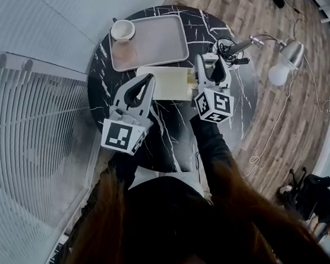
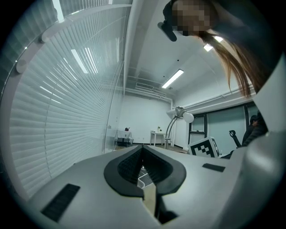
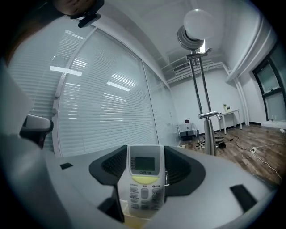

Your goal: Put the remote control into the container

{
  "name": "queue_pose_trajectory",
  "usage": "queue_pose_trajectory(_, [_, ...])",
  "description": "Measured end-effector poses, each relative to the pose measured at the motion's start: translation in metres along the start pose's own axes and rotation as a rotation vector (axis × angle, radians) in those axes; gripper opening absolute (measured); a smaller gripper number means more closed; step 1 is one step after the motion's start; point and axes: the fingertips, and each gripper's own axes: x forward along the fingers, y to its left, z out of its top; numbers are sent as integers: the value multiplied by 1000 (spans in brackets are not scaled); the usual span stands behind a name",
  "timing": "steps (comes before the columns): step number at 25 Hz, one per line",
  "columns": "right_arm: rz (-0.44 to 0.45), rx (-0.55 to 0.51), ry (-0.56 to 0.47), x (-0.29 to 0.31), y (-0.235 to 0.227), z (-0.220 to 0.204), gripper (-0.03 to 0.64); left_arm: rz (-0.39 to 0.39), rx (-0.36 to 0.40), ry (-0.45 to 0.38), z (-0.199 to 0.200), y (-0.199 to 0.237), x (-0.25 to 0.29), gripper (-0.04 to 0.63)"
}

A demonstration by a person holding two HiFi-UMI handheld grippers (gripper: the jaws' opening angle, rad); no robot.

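My right gripper (image 1: 210,67) is clamped on the remote control (image 3: 144,179), both pads against its long edges, screen end poking out past the tips and the buttons facing the camera. My left gripper (image 1: 148,81) has its jaws pressed together with nothing between them, and it hangs over the near-left edge of the pale shallow container (image 1: 166,82) on the black marble table (image 1: 168,135). From the head view I take that pale box for the target and not the grey tray (image 1: 163,42) behind it, though I can't be sure.

The remote hangs just at the container's right end, above it. To do this well, I'd bring it over the middle, tilt it flat along the box's long side, lower it until it rests, then open. The left gripper should move aside first.
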Motion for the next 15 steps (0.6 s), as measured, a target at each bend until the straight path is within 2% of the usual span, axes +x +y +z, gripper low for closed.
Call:
queue_pose_trajectory(9, [-39, -41, 104, -24, 3, -29, 252, -14, -4, -9, 4, -3, 0, -2])
queue_pose_trajectory(15, [-40, -65, 244, -23, 6, -60, 252, -16, -2, -12, 6, -5, -6, -2])
